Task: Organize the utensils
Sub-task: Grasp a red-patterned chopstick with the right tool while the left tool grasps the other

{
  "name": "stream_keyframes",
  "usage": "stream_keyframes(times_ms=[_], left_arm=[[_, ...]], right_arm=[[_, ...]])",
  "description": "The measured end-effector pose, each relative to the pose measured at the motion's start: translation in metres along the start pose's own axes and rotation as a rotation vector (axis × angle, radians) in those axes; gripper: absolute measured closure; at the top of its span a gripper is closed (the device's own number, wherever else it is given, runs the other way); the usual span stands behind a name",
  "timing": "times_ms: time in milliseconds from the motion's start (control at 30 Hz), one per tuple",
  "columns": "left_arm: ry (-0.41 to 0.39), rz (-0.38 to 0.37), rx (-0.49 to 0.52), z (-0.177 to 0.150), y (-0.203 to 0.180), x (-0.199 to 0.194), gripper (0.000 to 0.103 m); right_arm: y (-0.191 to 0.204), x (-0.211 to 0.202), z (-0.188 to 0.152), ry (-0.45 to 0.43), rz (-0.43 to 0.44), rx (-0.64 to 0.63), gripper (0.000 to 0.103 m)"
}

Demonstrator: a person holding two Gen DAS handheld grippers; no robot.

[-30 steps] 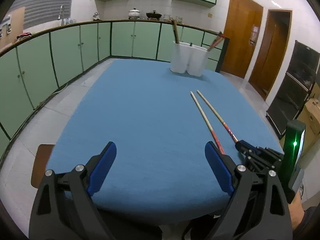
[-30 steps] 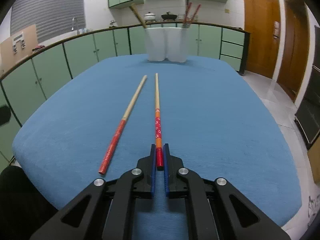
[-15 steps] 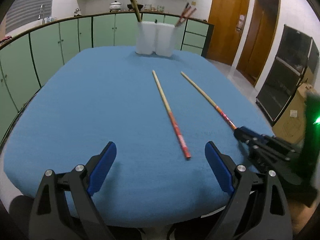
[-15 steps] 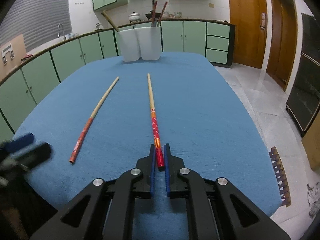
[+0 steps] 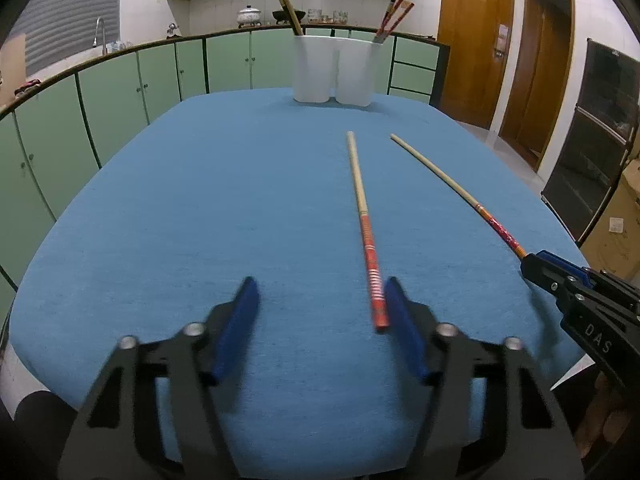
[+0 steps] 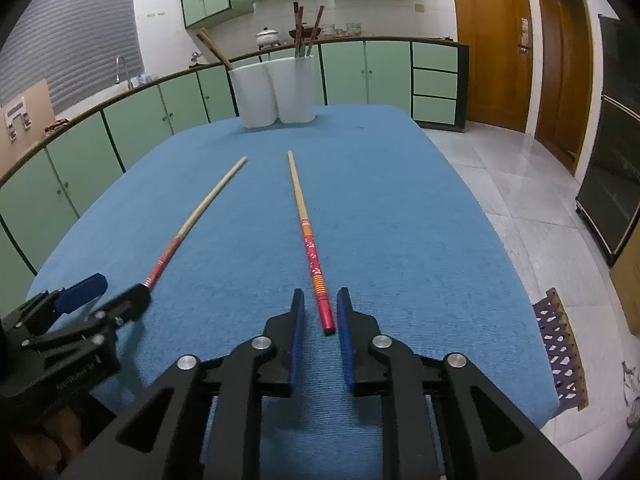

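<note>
Lower middle of the left wrist view, the left gripper (image 5: 318, 322) is closing its jaws, which were spread a lot wider a moment ago. The red end of the left chopstick (image 5: 365, 232) now sits between them, hugging the right-hand pad, and neither pad looks to be pressing on it yet. That stick lies flat on the blue tablecloth (image 5: 200, 200) and runs up the frame toward the white holder (image 5: 334, 70) at top centre, which already has a few sticks poking out. At the right edge you can see the right gripper (image 5: 532, 260) at the end of the other stick.

Bottom centre of the right wrist view, the right gripper (image 6: 319, 316) is opening. A second ago it was pinching the right chopstick (image 6: 310, 240); now there's a clear gap on both sides of the red tip, so it's let go and the stick just lies on the cloth. The left gripper (image 6: 104, 292) is at the lower left, on the end of its own stick.

So it looks like a hand-off of effort: right has released, left is about to grab, and both sticks still need to reach the holder.
</note>
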State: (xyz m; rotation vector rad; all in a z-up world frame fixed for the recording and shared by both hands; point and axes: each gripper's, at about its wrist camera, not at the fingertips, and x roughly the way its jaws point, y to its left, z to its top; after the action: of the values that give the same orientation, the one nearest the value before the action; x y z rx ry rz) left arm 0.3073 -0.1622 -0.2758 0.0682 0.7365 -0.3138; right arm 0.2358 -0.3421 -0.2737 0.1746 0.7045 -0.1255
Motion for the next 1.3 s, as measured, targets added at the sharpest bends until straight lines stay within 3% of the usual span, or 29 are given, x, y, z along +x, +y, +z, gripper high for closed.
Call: stream_keyframes(times_ms=[33, 100, 167, 367, 500, 567, 700, 800, 967, 1033, 1067, 1100, 1300], left_arm=[[0.0, -0.005, -0.005, 0.001, 0.005, -0.001, 0.057], [0.001, -0.016, -0.009, 0.002, 0.013, -0.003, 0.076], [0.002, -0.012, -0.02, 0.003, 0.022, -0.005, 0.083], [-0.003, 0.052, -0.086, 0.001, 0.052, -0.018, 0.082], [-0.009, 0.064, -0.069, 0.002, 0.06, -0.025, 0.082], [-0.009, 0.048, -0.057, 0.002, 0.063, -0.027, 0.081], [0.003, -0.064, -0.032, 0.006, 0.06, -0.024, 0.064], [-0.007, -0.092, 0.042, 0.006, 0.048, -0.023, 0.058], [0.05, -0.123, 0.139, 0.013, 0.035, 0.005, 0.057], [0.042, -0.135, 0.145, 0.014, 0.035, 0.008, 0.076], [0.039, -0.141, 0.137, 0.014, 0.037, 0.009, 0.09], [0.036, -0.143, 0.107, 0.014, 0.04, 0.01, 0.095], [0.016, -0.007, -0.108, 0.004, 0.062, 0.004, 0.098]], right_arm=[[0.001, 0.0, 0.0, -0.001, 0.0, -0.006, 0.084], [0.009, 0.001, -0.001, -0.002, -0.003, -0.036, 0.084], [0.019, 0.002, -0.002, -0.002, 0.006, -0.076, 0.09], [0.044, 0.001, -0.003, -0.01, 0.036, -0.149, 0.093], [0.04, 0.001, -0.001, -0.009, 0.014, -0.139, 0.093], [0.035, 0.001, -0.002, -0.004, 0.003, -0.124, 0.092], [0.025, 0.001, -0.001, 0.004, -0.007, -0.082, 0.092], [0.024, 0.001, -0.002, 0.004, -0.01, -0.08, 0.091], [0.024, 0.001, -0.001, 0.004, -0.009, -0.079, 0.091], [0.024, 0.001, -0.002, 0.004, -0.011, -0.08, 0.091], [0.024, 0.002, -0.001, 0.003, -0.012, -0.081, 0.091], [0.024, 0.002, -0.001, 0.002, -0.012, -0.081, 0.091], [0.026, 0.005, -0.001, -0.002, -0.016, -0.081, 0.091]])
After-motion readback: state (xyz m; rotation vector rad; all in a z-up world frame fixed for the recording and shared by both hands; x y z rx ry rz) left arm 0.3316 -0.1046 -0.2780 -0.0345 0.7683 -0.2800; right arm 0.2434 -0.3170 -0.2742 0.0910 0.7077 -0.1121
